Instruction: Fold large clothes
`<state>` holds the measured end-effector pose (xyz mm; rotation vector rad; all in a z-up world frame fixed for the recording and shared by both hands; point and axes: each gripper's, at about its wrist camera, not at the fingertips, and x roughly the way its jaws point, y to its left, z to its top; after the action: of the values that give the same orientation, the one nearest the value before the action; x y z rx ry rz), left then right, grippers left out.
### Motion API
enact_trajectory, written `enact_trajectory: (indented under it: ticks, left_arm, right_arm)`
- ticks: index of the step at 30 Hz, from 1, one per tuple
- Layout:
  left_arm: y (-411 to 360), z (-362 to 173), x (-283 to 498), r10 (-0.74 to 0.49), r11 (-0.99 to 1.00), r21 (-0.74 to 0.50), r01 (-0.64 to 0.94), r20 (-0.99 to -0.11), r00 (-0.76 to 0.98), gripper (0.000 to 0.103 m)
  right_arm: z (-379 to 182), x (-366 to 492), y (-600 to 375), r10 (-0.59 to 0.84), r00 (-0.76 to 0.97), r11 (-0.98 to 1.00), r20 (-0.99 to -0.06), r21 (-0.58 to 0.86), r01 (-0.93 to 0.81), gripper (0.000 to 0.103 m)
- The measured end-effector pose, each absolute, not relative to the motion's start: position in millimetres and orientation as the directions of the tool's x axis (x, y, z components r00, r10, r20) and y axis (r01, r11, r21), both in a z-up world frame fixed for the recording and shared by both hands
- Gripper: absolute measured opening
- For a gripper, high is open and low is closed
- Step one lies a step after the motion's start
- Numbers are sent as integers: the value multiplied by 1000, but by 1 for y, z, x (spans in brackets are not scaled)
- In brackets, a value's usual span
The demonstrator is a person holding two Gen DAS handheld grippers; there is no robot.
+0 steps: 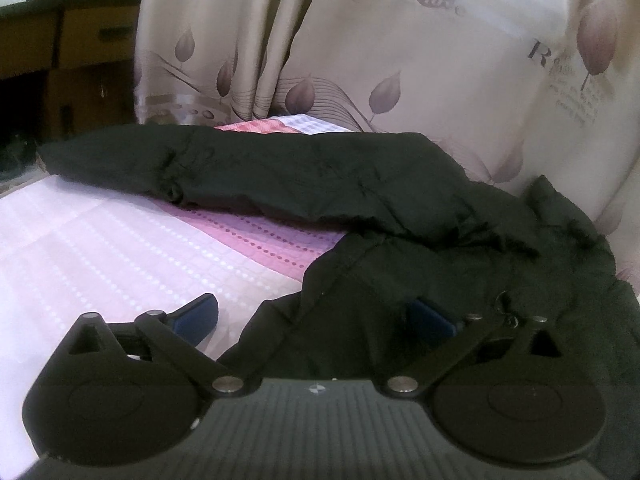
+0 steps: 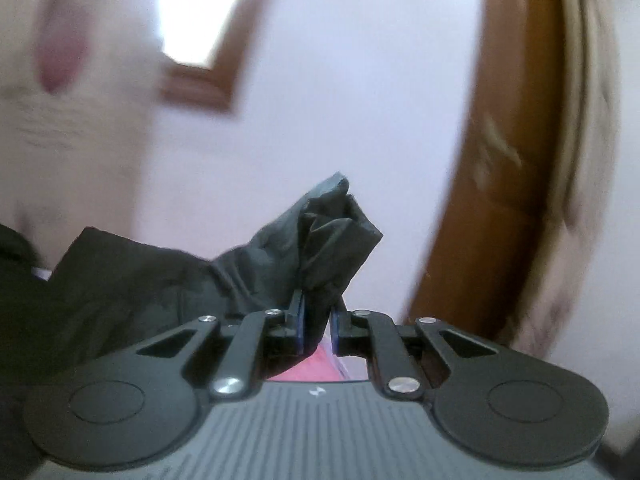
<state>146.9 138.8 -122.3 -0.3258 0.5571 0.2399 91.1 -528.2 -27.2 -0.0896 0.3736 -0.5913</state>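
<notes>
Nearest to the left camera, the left gripper has its blue-padded fingers spread wide and holds nothing; one finger rests over the pink and white dotted bedsheet, the other is half sunk in cloth at 3 o'clock. Before it lies the black padded nylon jacket, its body bunched at 4 o'clock and one long sleeve stretched far towards 10 o'clock, in front of the beige leaf-printed curtain. In the right view, the right gripper is clamped on a raised fold of the jacket, with a blurred white wall behind. The jacket looks soft, puffy and rather slippery, light for its bulk. A seam, hem or cuff probably gives a firmer hold than the smooth padding.
</notes>
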Motion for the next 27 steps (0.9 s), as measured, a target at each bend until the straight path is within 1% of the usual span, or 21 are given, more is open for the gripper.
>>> enact_trajectory:
  ticks: [2, 4, 6, 7, 8, 9, 10, 11, 12, 13, 15, 16, 18, 19, 22, 24, 25, 27]
  left_arm:
    - [138, -122, 147, 140, 922, -230, -312, -552, 822, 102]
    - [137, -121, 147, 143, 923, -225, -312, -552, 822, 102]
    - [136, -121, 147, 146, 925, -219, -312, -554, 820, 102]
    - [136, -121, 147, 147, 926, -214, -312, -555, 819, 103]
    - [136, -120, 147, 143, 928, -213, -307, -555, 819, 103]
    - [136, -120, 147, 135, 931, -212, -297, -555, 821, 103]
    - [135, -118, 147, 133, 936, -203, -288, -553, 823, 102]
    - [134, -115, 145, 139, 940, -190, -285, -548, 825, 102]
    - [132, -112, 143, 142, 945, -176, -276, -539, 830, 102]
    - [131, -108, 140, 136, 952, -163, -258, -528, 838, 102]
    - [129, -99, 131, 112, 971, -128, -204, -509, 854, 102]
    - [128, -94, 125, 107, 979, -98, -178, -499, 860, 102]
    - [130, -86, 114, 110, 988, -45, -150, -481, 870, 103]
    - [134, -82, 108, 108, 990, -24, -136, -476, 873, 103]
    - [149, -79, 96, 66, 997, -1, -78, -513, 856, 103]
    - [162, -85, 91, 45, 998, -17, -66, -559, 828, 103]
    - [168, -89, 88, 37, 998, -23, -62, -583, 811, 102]
    - [176, -98, 83, 23, 997, -41, -62, -625, 781, 102]
  right_arm:
    - [-61, 90, -563, -590, 713, 800, -378, -154, 580, 12]
    - [-94, 83, -599, -587, 666, 776, -461, -88, 624, 12]
    - [-122, 76, -624, -537, 653, 773, -535, -3, 634, 13]
    - [-138, 71, -635, -498, 649, 766, -574, 59, 640, 15]
    - [-148, 68, -640, -483, 643, 753, -595, 92, 651, 24]
    - [-158, 62, -643, -472, 635, 731, -611, 130, 670, 36]
    - [-167, 52, -646, -451, 641, 706, -621, 192, 682, 45]
    - [-171, 41, -647, -425, 665, 686, -614, 261, 679, 63]
    - [-169, 30, -642, -411, 697, 678, -588, 315, 665, 70]
    - [-164, 12, -635, -416, 734, 680, -537, 353, 643, 70]
    - [-152, -13, -621, -405, 783, 705, -472, 384, 596, 73]
    - [-142, -28, -608, -348, 830, 738, -436, 419, 529, 74]
    - [-137, -46, -583, -178, 901, 799, -396, 476, 367, 85]
    - [-135, -55, -561, -68, 917, 831, -393, 486, 270, 87]
    - [-138, -75, -500, 136, 904, 875, -405, 477, 82, 94]
    - [-147, -79, -469, 221, 871, 885, -439, 466, 10, 96]
    - [-153, -79, -451, 241, 852, 891, -466, 453, -4, 96]
    - [-164, -77, -431, 271, 832, 889, -483, 458, -24, 96]
